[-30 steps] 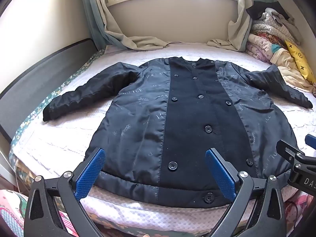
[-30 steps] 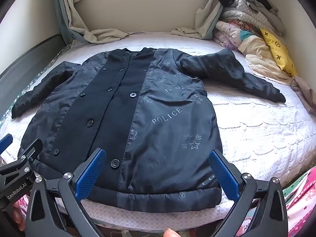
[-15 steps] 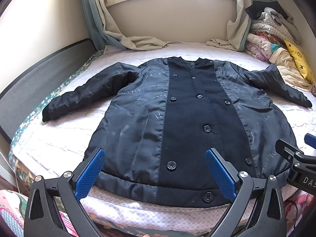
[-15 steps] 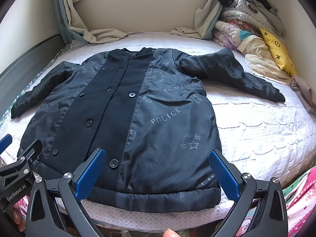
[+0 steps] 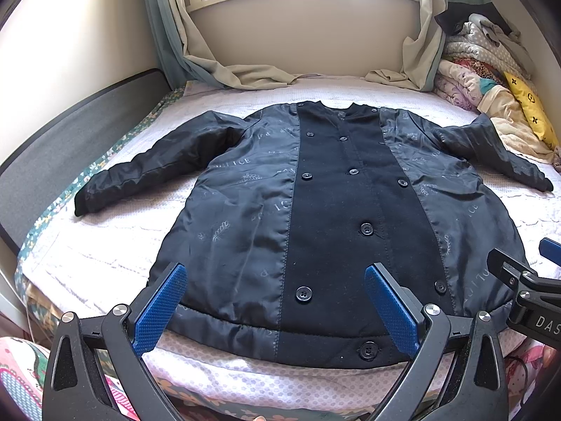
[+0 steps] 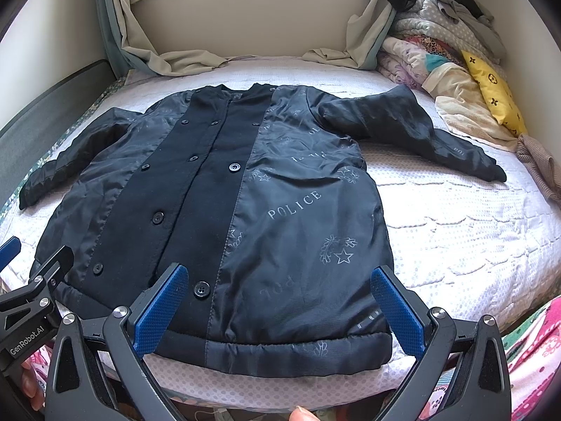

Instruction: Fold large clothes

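Observation:
A dark navy buttoned coat [image 5: 333, 210] printed with "POLICE" lies flat, front up, on the bed, both sleeves spread out; it also shows in the right wrist view [image 6: 252, 217]. My left gripper [image 5: 277, 310] is open and empty, hovering over the coat's hem left of centre. My right gripper [image 6: 278, 310] is open and empty over the hem's right part. The right gripper's side shows in the left wrist view [image 5: 526, 291], and the left gripper's side shows in the right wrist view [image 6: 31, 291].
The bed has a white quilted cover [image 6: 455, 228]. A pile of folded bedding and a yellow cushion [image 6: 491, 87] sits at the far right. Curtains [image 5: 252, 73] drape onto the bed's far edge under the window. A grey headboard [image 5: 63, 133] runs along the left.
Both grippers have shifted slightly; the coat sits a little lower and closer in both views. The coat has not moved and both grippers stay open.

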A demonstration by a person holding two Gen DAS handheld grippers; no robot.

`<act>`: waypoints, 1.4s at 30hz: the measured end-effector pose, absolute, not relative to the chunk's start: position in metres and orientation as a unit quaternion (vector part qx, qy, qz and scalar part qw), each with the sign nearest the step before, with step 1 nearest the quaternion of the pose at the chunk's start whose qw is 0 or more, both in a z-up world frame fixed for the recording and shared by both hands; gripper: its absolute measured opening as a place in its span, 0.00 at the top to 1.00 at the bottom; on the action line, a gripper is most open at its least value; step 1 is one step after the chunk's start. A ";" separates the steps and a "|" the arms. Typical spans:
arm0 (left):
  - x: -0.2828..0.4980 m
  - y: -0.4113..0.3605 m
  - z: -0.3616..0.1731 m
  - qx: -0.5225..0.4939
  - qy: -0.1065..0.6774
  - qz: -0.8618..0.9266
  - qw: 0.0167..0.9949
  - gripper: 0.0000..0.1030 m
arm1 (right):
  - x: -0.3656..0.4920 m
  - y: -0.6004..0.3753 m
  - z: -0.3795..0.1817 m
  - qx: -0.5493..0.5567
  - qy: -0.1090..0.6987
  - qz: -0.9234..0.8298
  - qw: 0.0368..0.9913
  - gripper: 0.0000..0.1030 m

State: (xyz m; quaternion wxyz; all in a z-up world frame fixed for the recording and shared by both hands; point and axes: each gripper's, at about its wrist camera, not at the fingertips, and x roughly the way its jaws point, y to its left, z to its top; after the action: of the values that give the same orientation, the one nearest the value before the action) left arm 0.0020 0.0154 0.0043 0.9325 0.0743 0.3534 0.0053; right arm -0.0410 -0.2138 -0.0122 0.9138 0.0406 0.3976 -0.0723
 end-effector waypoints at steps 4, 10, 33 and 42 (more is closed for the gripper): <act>0.002 0.014 0.005 0.074 0.354 0.004 0.932 0.00 | -0.041 -0.214 -0.012 0.039 0.401 -0.073 0.912 0.00; 0.002 0.014 0.005 0.072 0.354 0.004 0.932 0.00 | -0.041 -0.214 -0.012 0.039 0.401 -0.073 0.912 0.00; 0.057 0.054 0.044 0.023 0.370 0.019 0.929 0.00 | 0.008 -0.222 0.036 -0.003 0.408 -0.049 0.912 0.00; 0.155 0.119 0.070 -0.043 0.394 0.048 0.917 0.00 | 0.091 -0.218 0.082 -0.041 0.346 -0.011 0.937 0.00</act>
State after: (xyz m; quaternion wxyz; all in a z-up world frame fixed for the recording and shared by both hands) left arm 0.1555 0.1187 0.0701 0.9170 -0.0429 0.3937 0.0479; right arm 0.0914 -0.2179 0.0816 0.9372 -0.0411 0.3461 -0.0108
